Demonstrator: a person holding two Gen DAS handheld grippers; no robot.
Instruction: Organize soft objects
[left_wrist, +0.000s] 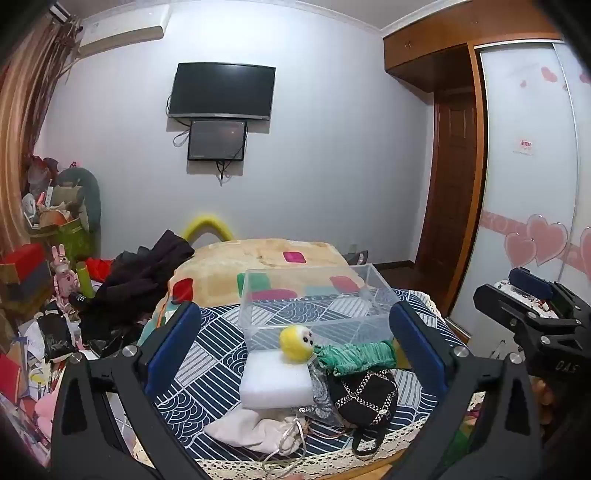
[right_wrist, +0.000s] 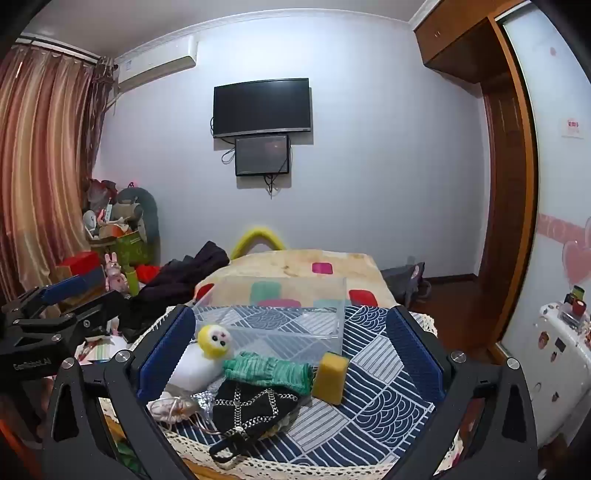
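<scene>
A pile of soft things lies on the blue patterned cloth: a white sponge block, a yellow plush ball, a green knit cloth, a black chained pouch, a cream drawstring bag. The right wrist view also shows a yellow sponge beside the green cloth. A clear plastic box stands behind the pile. My left gripper is open above the pile, holding nothing. My right gripper is open and empty; it also shows in the left wrist view.
The cloth covers a small table with a lace edge. A bed with a patterned blanket lies behind it. Dark clothes and clutter sit at the left. A wardrobe stands at the right.
</scene>
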